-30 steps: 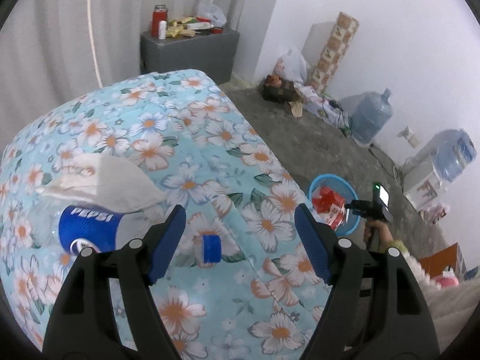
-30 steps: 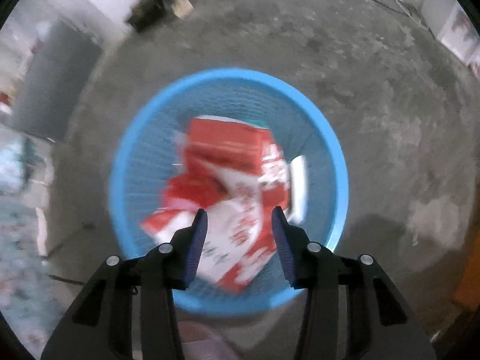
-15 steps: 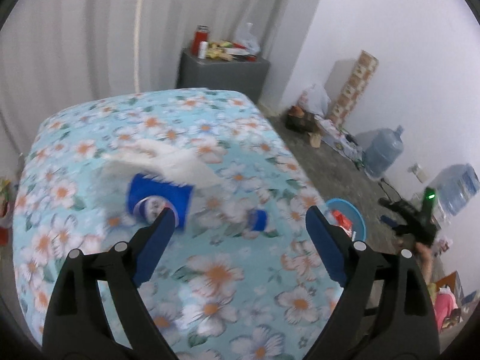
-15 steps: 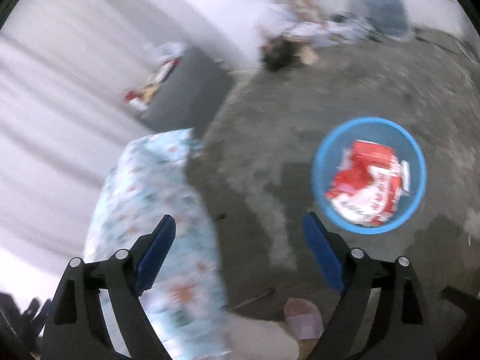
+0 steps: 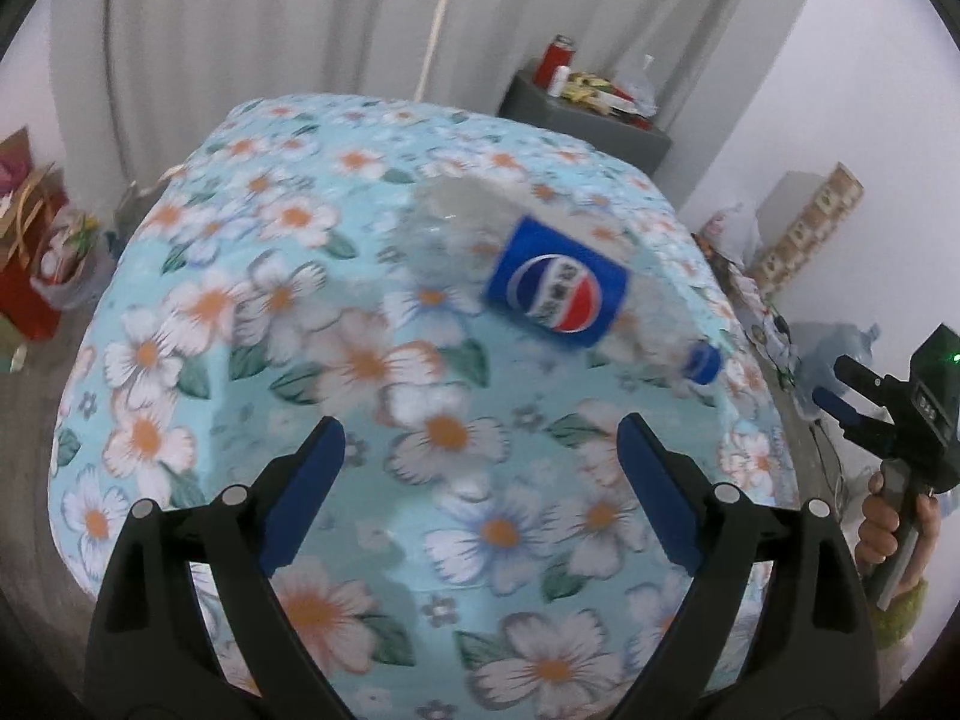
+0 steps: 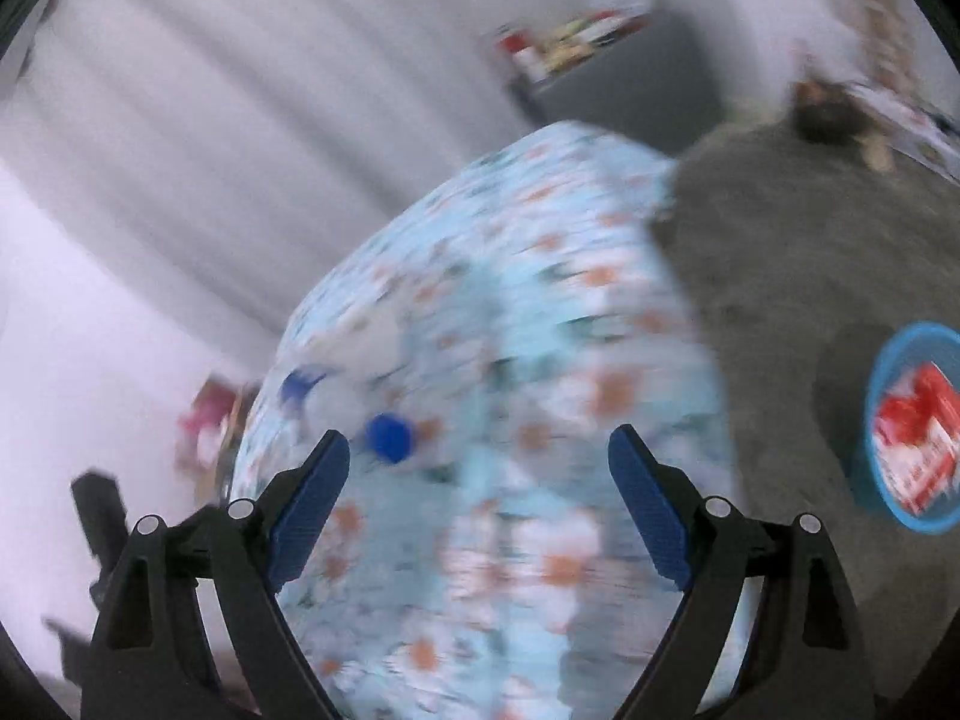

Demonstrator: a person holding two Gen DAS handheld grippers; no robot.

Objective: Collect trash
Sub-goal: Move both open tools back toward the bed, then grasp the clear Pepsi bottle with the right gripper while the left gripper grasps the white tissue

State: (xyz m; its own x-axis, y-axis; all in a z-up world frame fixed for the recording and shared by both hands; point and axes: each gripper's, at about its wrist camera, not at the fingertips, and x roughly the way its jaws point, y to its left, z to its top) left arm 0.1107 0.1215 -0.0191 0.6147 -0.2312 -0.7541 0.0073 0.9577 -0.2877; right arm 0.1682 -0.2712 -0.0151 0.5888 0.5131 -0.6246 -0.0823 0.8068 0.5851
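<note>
An empty clear Pepsi bottle [image 5: 555,288] with a blue label and blue cap lies on its side on the floral-covered table [image 5: 300,330]. A white tissue lies behind it, half hidden. My left gripper [image 5: 480,480] is open and empty, above the table short of the bottle. My right gripper [image 6: 477,492] is open and empty at the table's side; it also shows in the left wrist view [image 5: 840,408]. In the blurred right wrist view the bottle's blue cap [image 6: 390,437] shows left of centre. The blue trash basket [image 6: 915,432] with red wrappers stands on the floor at right.
A grey cabinet [image 5: 591,120] with a red can and clutter stands behind the table by the curtain. A red bag [image 5: 30,252] sits on the floor at left. Boxes and a water jug [image 5: 840,348] line the right wall.
My left gripper has swung round the table, so the bottle now lies ahead to the right. My right gripper has opened wide, risen from the basket and turned to the table.
</note>
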